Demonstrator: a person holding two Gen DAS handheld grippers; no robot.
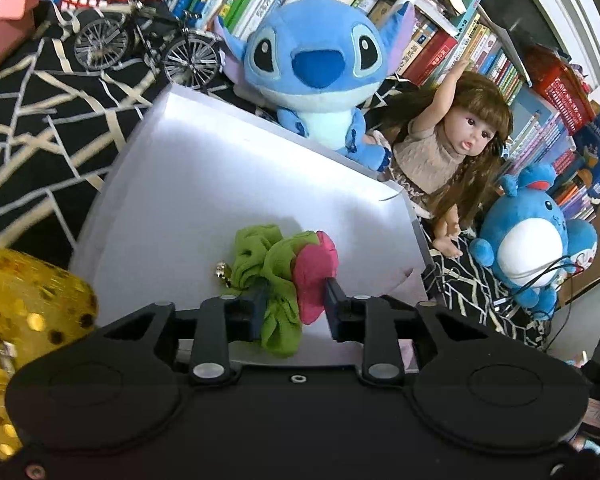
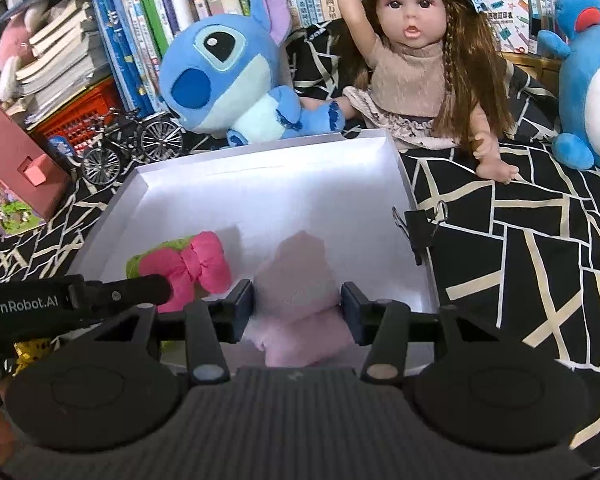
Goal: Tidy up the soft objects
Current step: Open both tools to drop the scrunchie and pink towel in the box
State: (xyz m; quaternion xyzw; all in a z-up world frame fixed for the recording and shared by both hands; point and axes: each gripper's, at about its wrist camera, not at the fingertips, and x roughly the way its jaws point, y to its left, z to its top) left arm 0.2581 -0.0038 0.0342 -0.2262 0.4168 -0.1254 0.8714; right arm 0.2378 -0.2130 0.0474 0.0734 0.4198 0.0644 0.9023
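The green-and-pink scrunchie (image 1: 278,280) lies in the white tray (image 1: 204,184) between the left gripper (image 1: 296,300)'s narrowly parted jaws: light, limp, best pinched mid-bunch. The right gripper (image 2: 296,300)'s jaws stand apart around a fluffy pink cloth (image 2: 296,292), seen clearly only from the right wrist.

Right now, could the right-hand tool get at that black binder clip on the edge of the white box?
Probably yes. The binder clip sits on the white box rim just ahead and right of the right gripper, nothing between; but a pale pink soft item still sits between its fingers.
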